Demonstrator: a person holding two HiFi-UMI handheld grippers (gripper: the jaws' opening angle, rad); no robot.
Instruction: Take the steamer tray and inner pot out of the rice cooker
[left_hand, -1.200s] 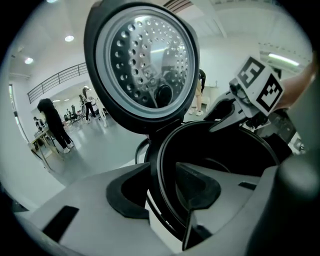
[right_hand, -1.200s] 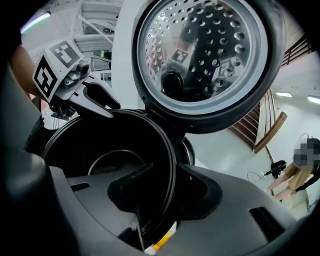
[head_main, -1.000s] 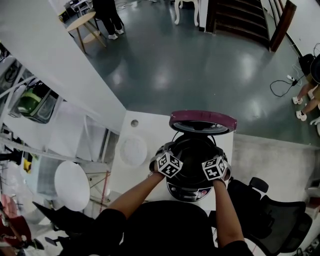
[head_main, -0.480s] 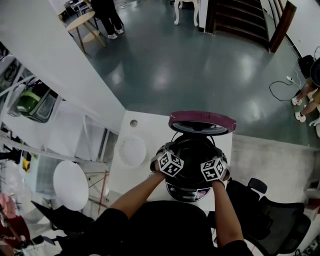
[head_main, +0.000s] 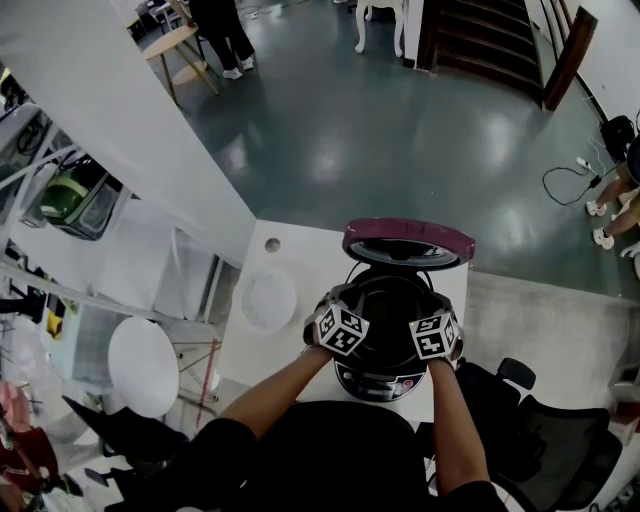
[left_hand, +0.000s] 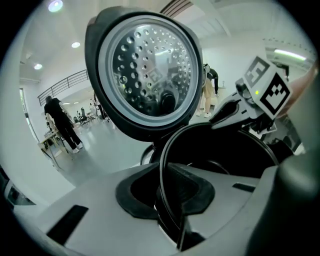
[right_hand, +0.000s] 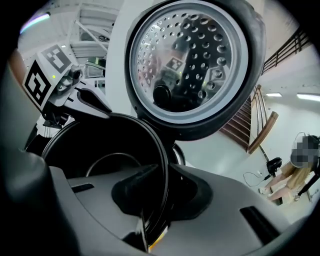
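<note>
The rice cooker (head_main: 384, 378) stands on the white table (head_main: 300, 262) with its purple lid (head_main: 408, 241) swung up. The perforated inside of the lid (left_hand: 150, 65) (right_hand: 192, 65) faces both gripper cameras. The black inner pot (head_main: 388, 298) sits in the cooker. My left gripper (head_main: 337, 304) (left_hand: 167, 200) is at its left rim (left_hand: 164, 145) and my right gripper (head_main: 441, 312) (right_hand: 159, 196) is at its right rim (right_hand: 163, 150). The thin rim runs between each pair of pads. Both sets of jaws are closing onto it and the pads touch it.
A pale round disc (head_main: 268, 298) lies on the table left of the cooker. A black office chair (head_main: 540, 420) stands to the right of the table. People stand far off on the grey floor (head_main: 400, 130). A white round stool (head_main: 145, 368) is below left.
Both hands stay at the pot's rim, barely shifted. The cooker, lid and pot have not moved.
</note>
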